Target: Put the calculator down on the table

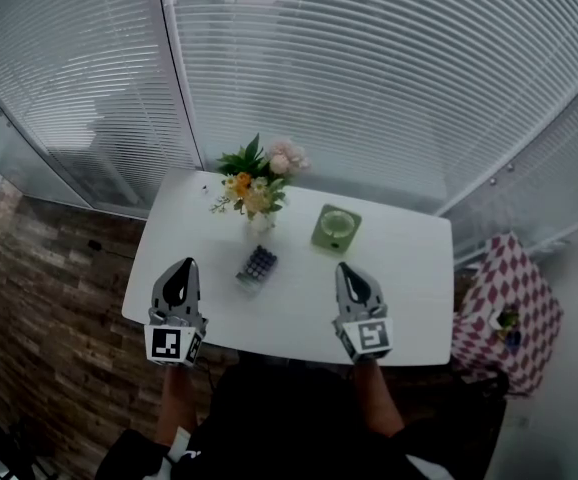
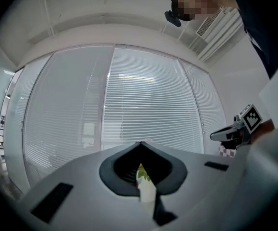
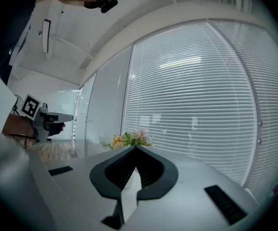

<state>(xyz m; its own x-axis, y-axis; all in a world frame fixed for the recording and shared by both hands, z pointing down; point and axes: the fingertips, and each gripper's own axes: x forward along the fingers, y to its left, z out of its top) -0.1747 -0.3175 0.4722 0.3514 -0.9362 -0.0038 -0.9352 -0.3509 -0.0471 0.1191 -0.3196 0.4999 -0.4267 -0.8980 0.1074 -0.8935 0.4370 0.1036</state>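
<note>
Window blinds [image 1: 369,68] close off the far side of the room; floor [image 1: 39,268] of brick-like pattern to the left.

Item 1: worktop [image 1: 409,258], white, rectangular, rounded corners.

Item 2: vase of flowers [image 1: 257,193], upright at the far edge of the worktop. Green leaves with orange, yellow and pink blooms. Taken as reference for all that follows.

Item 3: calculator [image 1: 257,267], lying flat on the worktop just on the near side of the vase, keys up, slightly askew. Apart from both tools; nothing touches it.

Item 4: green square object [image 1: 336,228] with a pale round top, on the worktop to the right of the vase, beside it but apart.

Item 5: left hand-held gripper [image 1: 180,268], nearer than the vase and to its left, over the near left corner of the worktop. Jaws fully together, nothing between them.

Item 6: right hand-held gripper [image 1: 347,268], nearer than the vase and to its right, over the near edge. Jaws meet at the tip, nothing held.

Item 7: red-and-white chequered cloth [image 1: 504,298], well to the right of the vase, off the worktop.
</note>
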